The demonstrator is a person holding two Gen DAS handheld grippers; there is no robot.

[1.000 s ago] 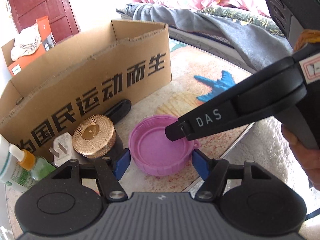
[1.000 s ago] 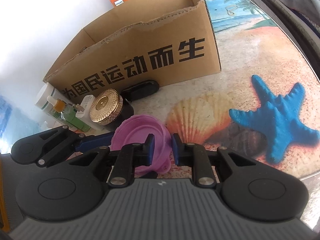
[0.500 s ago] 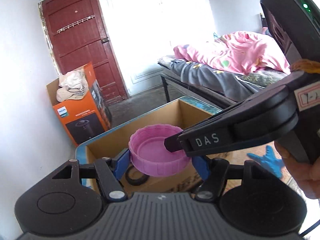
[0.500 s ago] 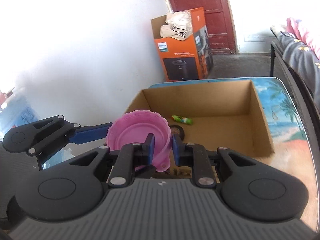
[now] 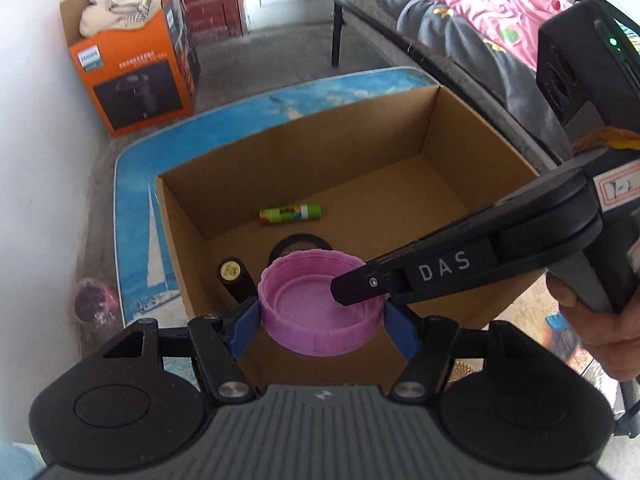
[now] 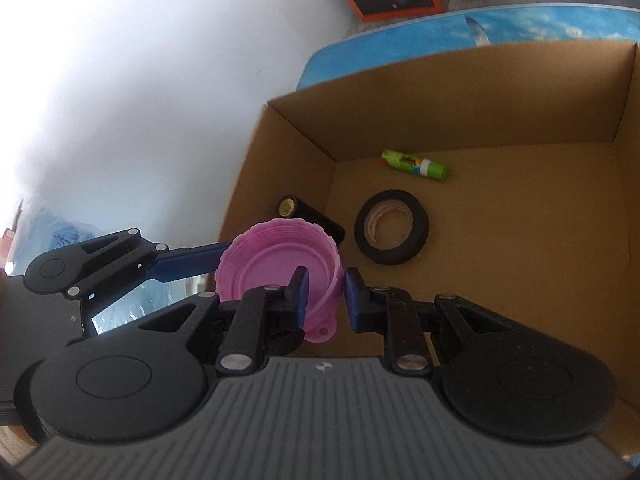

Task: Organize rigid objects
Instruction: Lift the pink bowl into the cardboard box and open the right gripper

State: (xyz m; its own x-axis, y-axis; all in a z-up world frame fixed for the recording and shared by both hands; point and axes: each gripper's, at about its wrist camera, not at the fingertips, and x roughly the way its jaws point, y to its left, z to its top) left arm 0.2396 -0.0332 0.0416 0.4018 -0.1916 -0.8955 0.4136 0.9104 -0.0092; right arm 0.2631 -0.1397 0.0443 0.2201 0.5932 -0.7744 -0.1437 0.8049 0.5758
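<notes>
Hanging over the near end of the open cardboard box (image 5: 460, 148), the pink lid (image 5: 316, 312) is clamped across its sides by the left gripper (image 5: 320, 326) while the right gripper (image 6: 323, 292) pinches its rim, above a tape roll (image 6: 392, 232) and glue stick (image 6: 416, 165).

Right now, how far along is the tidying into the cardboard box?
Three things already lie in the cardboard box: a glue stick, a roll of black tape and a black cylinder. In hand: the pink lid, held over the box by both the left tongs and right tongs. Left to do: release it inside. Anything waiting outside the box is out of view.
</notes>
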